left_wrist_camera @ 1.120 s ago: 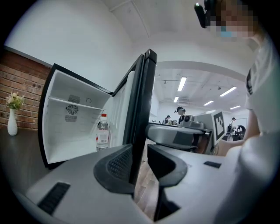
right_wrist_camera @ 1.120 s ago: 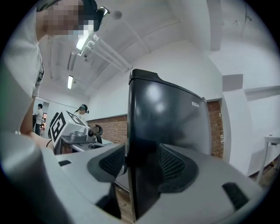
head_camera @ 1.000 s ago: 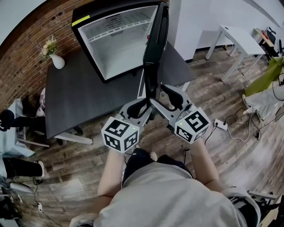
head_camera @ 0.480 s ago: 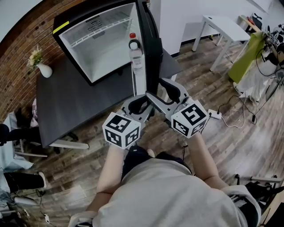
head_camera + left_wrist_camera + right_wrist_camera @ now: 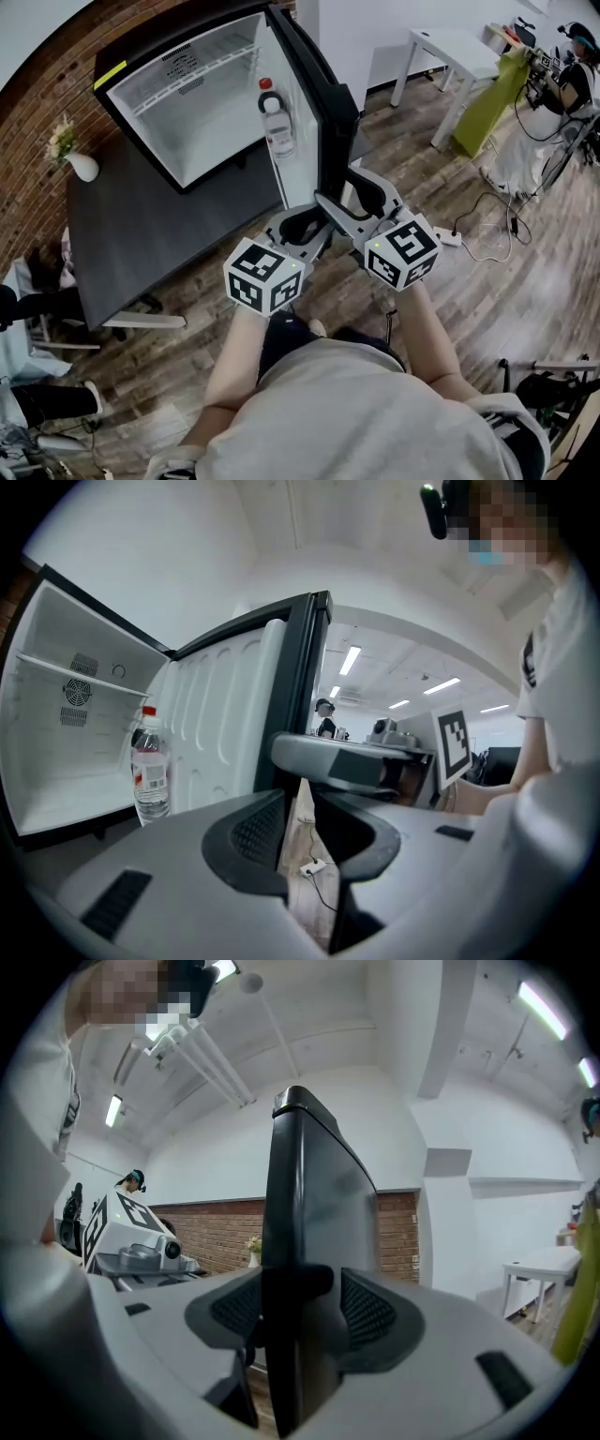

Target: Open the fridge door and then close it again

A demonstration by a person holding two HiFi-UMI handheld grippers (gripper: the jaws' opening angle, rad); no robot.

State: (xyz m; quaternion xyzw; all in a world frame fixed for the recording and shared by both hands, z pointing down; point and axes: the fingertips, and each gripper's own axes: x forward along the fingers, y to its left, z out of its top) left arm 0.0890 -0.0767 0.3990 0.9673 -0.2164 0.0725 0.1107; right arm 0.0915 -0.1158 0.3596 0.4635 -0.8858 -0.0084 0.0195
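Note:
The black mini fridge [image 5: 178, 103] stands open on a dark table, its white inside bare. Its door [image 5: 328, 103] is swung out toward me, with a water bottle [image 5: 274, 117] in the door shelf. My right gripper [image 5: 339, 192] is shut on the door's free edge; in the right gripper view the black door [image 5: 309, 1194] fills the gap between the pads [image 5: 370, 1312]. My left gripper [image 5: 317, 225] sits just left of it on the door's inner side. In the left gripper view its jaws [image 5: 300, 817] stand apart with floor showing between them, the door [image 5: 234, 724] and bottle [image 5: 150, 771] rising ahead.
The dark table [image 5: 141, 234] bears a white vase of flowers [image 5: 80, 164] by the brick wall. A white side table [image 5: 450, 47] and a green cover [image 5: 487, 103] stand at the right. A power strip [image 5: 448, 239] and cables lie on the wood floor.
The door has swung from edge-on to wider open, baring its white inner side and the bottle. Both grippers have stayed at its free edge and moved with it.

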